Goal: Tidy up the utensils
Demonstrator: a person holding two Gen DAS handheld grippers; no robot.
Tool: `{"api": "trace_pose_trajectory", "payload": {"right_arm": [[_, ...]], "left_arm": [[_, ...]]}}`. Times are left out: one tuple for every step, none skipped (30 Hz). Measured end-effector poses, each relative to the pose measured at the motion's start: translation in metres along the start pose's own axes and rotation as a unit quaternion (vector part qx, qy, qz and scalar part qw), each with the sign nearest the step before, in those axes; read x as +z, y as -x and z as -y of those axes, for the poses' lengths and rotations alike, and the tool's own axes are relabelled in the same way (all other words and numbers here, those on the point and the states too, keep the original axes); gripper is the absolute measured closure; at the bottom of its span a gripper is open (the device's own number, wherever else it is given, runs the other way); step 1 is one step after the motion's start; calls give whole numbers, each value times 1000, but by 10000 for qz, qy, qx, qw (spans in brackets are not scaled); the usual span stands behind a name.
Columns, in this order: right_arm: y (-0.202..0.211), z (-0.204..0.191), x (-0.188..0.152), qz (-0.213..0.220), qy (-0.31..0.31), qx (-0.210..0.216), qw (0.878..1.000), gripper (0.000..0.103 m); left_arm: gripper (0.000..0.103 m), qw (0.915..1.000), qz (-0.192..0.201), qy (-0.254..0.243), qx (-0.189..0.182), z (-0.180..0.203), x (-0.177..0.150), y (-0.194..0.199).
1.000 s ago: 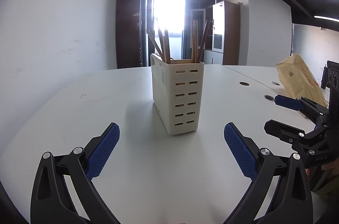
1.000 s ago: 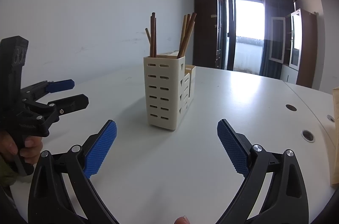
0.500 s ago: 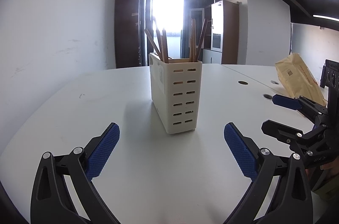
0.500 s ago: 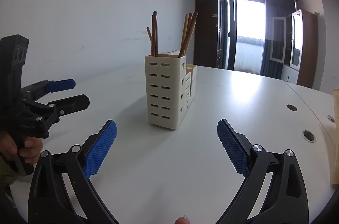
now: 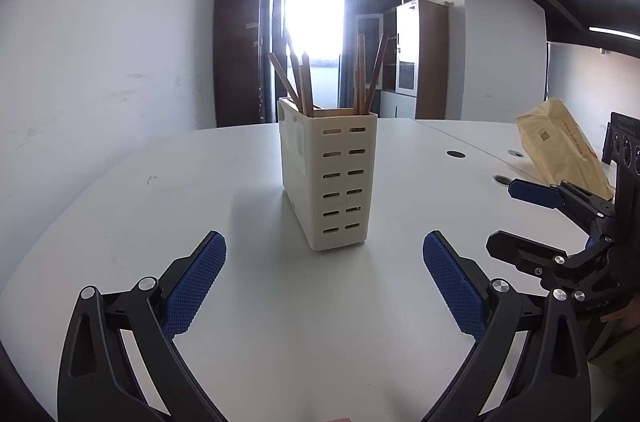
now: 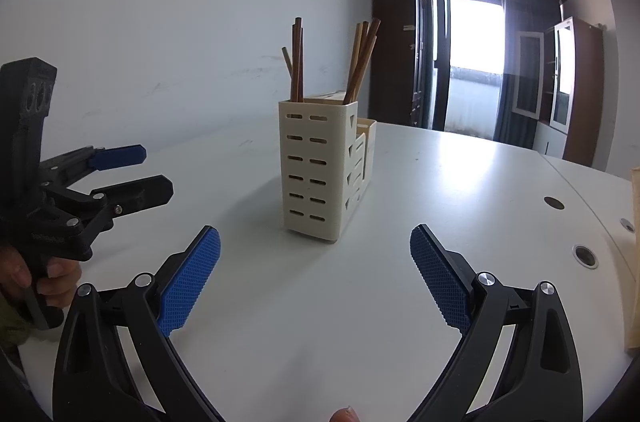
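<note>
A cream slotted utensil holder [image 5: 328,178] stands upright on the white table [image 5: 160,206], with several brown chopsticks [image 5: 300,86] sticking out of its top. It also shows in the right wrist view [image 6: 316,178], with chopsticks [image 6: 297,62] in it. My left gripper [image 5: 324,282] is open and empty, a short way in front of the holder. My right gripper [image 6: 316,274] is open and empty, also in front of the holder. Each gripper shows in the other's view: the right one [image 5: 516,218] at the right edge, the left one [image 6: 140,174] at the left edge.
A tan paper bag [image 5: 560,150] lies on the table at the right. Round cable holes [image 6: 554,203] sit in the tabletop beyond it. A white wall runs along the left; a window and cabinets are at the back.
The holder sits slightly lower and nearer the centre in both views; both grippers have drifted a little and stay open.
</note>
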State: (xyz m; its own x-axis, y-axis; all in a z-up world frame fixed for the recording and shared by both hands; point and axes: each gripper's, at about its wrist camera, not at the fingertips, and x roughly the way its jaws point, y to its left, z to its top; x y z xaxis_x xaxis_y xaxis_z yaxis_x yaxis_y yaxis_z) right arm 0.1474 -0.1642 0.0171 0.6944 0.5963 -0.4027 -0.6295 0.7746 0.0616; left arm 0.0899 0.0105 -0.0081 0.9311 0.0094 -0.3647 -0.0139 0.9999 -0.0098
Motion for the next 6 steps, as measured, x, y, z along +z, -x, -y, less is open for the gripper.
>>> {"api": "trace_pose_trajectory", "payload": {"right_arm": [[0,0,0,-3,-2,0,10000,6],[0,0,0,-6,-2,-3,10000,6],[0,0,0,-8,-4,-5,10000,6],[0,0,0,-11,-5,-3,10000,6],[0,0,0,-8,-4,-4,10000,6],[0,0,0,-5,-2,-3,10000,6]], "left_arm": [[6,10000,-15,4,-2,-1,0,0],[6,10000,-25,7,-24,-1,0,-1],[6,10000,-25,12,-45,-1,0,-1],[6,10000,-22,13,-49,-1,0,-1],[6,10000,-20,8,-43,-1,0,-1],[6,10000,-19,2,-37,-1,0,-1]]}}
